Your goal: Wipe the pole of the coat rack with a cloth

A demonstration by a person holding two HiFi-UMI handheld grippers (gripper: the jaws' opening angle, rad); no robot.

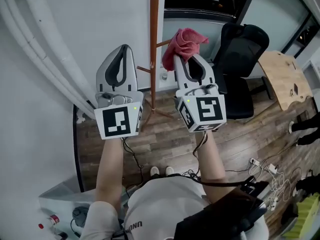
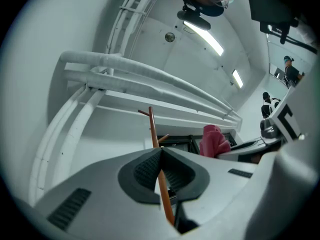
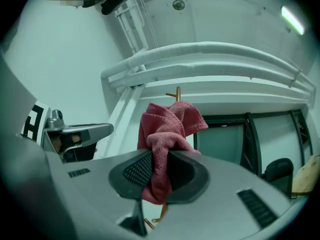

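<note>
The brown wooden coat rack pole [image 1: 155, 34] stands against the white wall, with side pegs branching off it. My right gripper [image 1: 186, 58] is shut on a bunched red cloth [image 1: 184, 41], held just right of the pole and apart from it. In the right gripper view the cloth [image 3: 167, 124] sticks out of the gripper [image 3: 160, 154] and hides most of the pole; only a peg tip [image 3: 177, 94] shows. My left gripper [image 1: 123, 48] is shut and holds nothing, left of the pole. In the left gripper view the pole [image 2: 152, 126] rises beyond the closed tips [image 2: 160, 151], with the cloth [image 2: 214, 139] to the right.
White insulated pipes [image 1: 30, 44] run down the wall on the left. A black office chair [image 1: 240, 49] stands right of the rack, a wooden tabletop [image 1: 285, 76] beyond it. Cables and a power strip [image 1: 270, 174] lie on the wood floor; a container [image 1: 65, 209] sits bottom left.
</note>
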